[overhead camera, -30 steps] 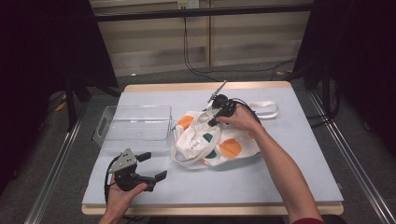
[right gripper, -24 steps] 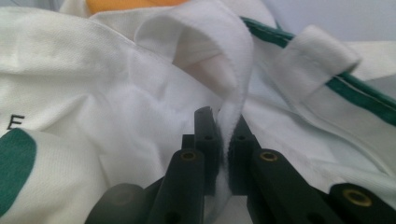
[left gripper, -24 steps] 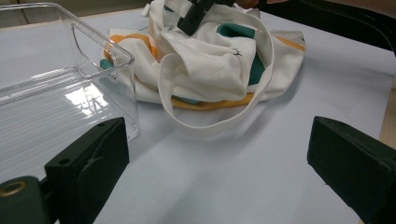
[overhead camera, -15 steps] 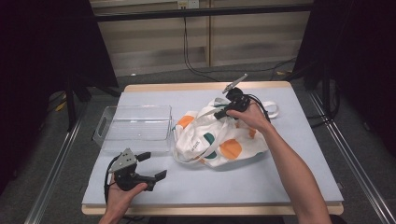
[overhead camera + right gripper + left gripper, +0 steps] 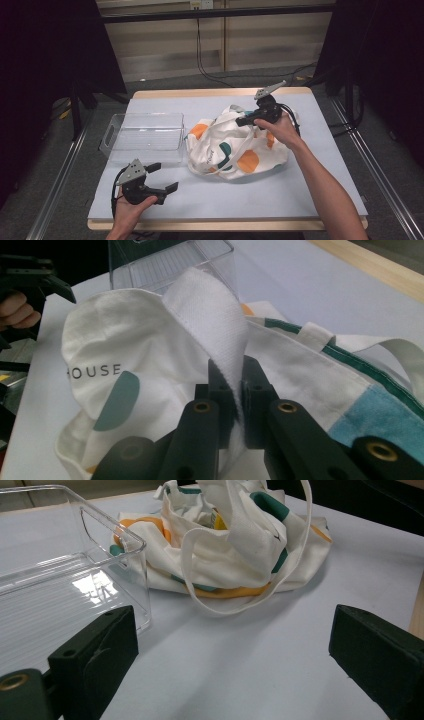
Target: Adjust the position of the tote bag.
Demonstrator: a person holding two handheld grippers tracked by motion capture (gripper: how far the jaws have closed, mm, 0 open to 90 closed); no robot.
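While the right tool (image 5: 246, 120) pinched a strap (image 5: 212, 320) of the bag (image 5: 235, 150) at mid-frame on the surface (image 5: 310, 190), the left tool (image 5: 161, 177) sat wide open and empty at lower left, beside the bin (image 5: 142, 137).

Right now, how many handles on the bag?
2. One handle is pinched in the right gripper; the other handle hangs loose over the bag's front onto the table.

Clear plastic bin (image 5: 142, 137) on blue mat (image 5: 320, 165).
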